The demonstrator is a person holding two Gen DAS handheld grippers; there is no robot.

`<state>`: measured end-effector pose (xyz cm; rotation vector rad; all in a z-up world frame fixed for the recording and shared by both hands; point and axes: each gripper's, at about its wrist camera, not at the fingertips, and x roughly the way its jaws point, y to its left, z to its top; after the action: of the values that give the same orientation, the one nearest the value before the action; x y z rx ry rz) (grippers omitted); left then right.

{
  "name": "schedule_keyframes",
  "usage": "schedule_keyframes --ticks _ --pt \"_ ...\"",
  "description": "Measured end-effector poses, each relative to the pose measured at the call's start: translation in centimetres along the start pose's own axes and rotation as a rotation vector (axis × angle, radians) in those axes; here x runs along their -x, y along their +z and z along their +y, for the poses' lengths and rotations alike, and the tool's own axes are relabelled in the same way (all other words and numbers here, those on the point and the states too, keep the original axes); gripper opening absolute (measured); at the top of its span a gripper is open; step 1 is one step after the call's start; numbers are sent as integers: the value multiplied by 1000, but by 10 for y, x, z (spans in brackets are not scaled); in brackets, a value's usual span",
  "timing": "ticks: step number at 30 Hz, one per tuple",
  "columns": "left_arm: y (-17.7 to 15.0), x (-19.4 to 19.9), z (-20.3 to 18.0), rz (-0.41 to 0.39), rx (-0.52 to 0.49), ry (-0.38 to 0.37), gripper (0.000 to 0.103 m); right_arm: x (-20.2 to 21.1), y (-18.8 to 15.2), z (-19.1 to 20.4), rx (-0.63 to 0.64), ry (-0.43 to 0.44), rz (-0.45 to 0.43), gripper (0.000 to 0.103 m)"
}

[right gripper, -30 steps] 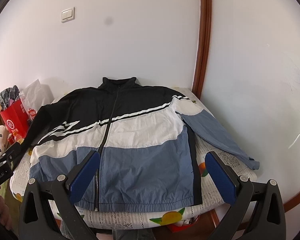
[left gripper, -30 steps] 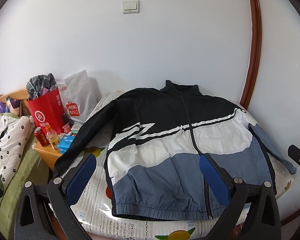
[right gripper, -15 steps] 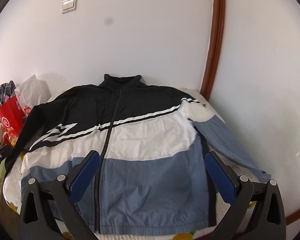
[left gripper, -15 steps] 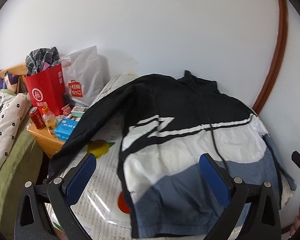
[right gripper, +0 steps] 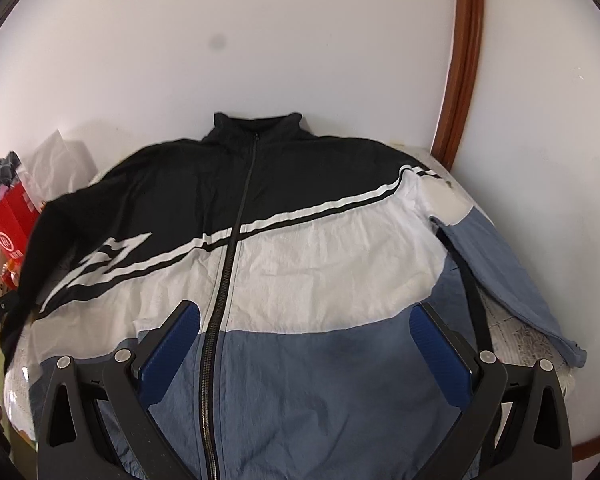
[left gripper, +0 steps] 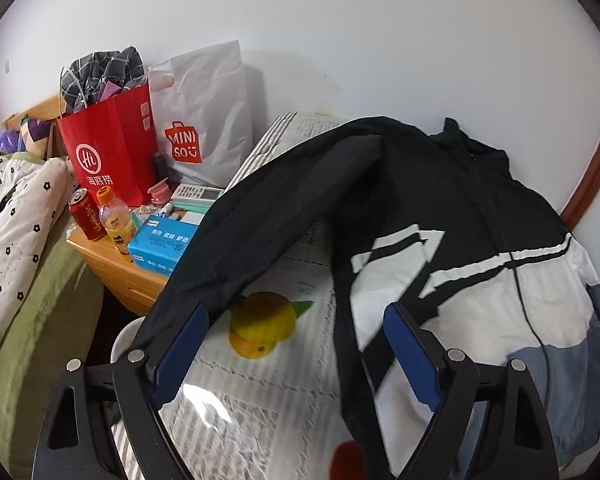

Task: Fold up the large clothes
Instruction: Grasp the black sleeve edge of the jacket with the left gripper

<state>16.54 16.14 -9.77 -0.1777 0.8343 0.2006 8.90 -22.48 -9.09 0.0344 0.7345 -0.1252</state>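
Between the blue ribbed pads of the left gripper (left gripper: 296, 354), whose jaws are closing with nothing pinched, lies bare bed cover: a white, lacy-patterned sheet (left gripper: 260, 400) printed with a yellow-and-orange fruit motif (left gripper: 260, 330). The black sleeve (left gripper: 252, 236) of the jacket (right gripper: 300, 264) runs diagonally down past the left pad, its thin crinkled fabric reaching over the bed's edge. The jacket's side edge crosses in front of the right pad.

The right gripper (right gripper: 304, 354) hangs with its jaws spread wide above the jacket's lower front, gripping nothing; the dark zipper (right gripper: 224, 280) runs up just inside its left pad. The jacket lies flat and face up on the bed, collar toward the white wall: black across the shoulders, a wrinkled white band with diagonal stripes across the chest, slate blue below. Its blue sleeve (right gripper: 512, 280) stretches out toward the bed's right edge.

Beside the bed, a wooden nightstand (left gripper: 120, 268) holds a red can (left gripper: 86, 214), an orange-capped bottle (left gripper: 116, 220), a blue tissue pack (left gripper: 162, 244), a glossy red paper bag (left gripper: 108, 152) and a white plastic bag (left gripper: 204, 120).
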Motion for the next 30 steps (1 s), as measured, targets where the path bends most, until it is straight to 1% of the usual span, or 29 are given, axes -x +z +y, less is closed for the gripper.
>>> schedule_keyframes --ticks 3,7,9,12,13,14,15,16,17,18,20,21,24,27,30 --pt "5 -18 4 10 -22 26 83 -14 2 6 6 -12 19 103" --pt "10 -38 7 5 -49 89 82 -34 3 17 22 -14 54 103" --pt "11 -47 9 11 -56 108 77 -41 4 23 42 -17 66 103" --pt "12 -59 10 32 -47 134 65 -48 4 30 67 -24 74 103" --pt "11 -62 10 38 -40 147 56 -51 4 32 73 -24 79 103" --pt "10 -65 10 40 -36 150 43 -54 4 33 77 -23 84 103" --pt "10 -67 10 43 -32 154 33 -55 3 33 78 -22 86 103" --pt "10 -69 10 44 -29 161 28 -58 3 33 80 -23 91 103" --pt "11 -70 10 40 -24 167 14 -60 3 32 83 -24 97 103" --pt "12 -70 10 35 -17 167 9 -61 3 31 84 -25 99 103" --pt "18 -65 10 14 8 160 6 -63 4 27 86 -29 100 103" --pt "21 -61 8 -22 -1 170 5 -63 5 24 83 -34 99 103" --pt "34 -48 0 -63 6 152 5 -63 8 13 67 -29 94 103" --pt "50 -35 -15 -104 -1 126 5 -61 14 2 52 -27 84 103" --pt "64 -22 -36 -152 -21 94 5 -58 23 -8 73 -32 55 103"
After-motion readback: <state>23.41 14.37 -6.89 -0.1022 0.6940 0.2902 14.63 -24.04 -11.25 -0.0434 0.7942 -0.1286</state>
